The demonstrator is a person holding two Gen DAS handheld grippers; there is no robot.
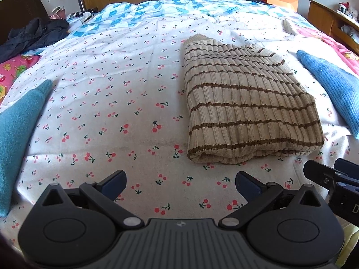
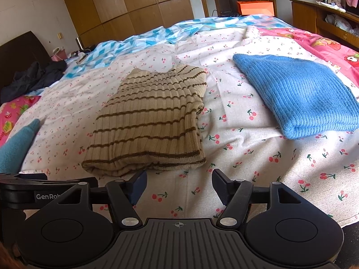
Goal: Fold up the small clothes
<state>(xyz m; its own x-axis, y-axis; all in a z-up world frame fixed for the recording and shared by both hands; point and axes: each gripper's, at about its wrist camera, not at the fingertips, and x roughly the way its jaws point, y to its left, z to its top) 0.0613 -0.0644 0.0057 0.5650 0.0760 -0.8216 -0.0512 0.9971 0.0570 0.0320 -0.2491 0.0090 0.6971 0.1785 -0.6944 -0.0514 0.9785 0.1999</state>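
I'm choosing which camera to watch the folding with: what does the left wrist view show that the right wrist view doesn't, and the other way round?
Only the left wrist view shows the left tongs, standing open over bare cherry-print sheet. Only the right wrist view shows the whole folded blue sweater and the open right tongs; the left view catches just the sweater's edge. Both show the folded striped beige sweater, a teal cloth at the left, and the dark jacket near the headboard.
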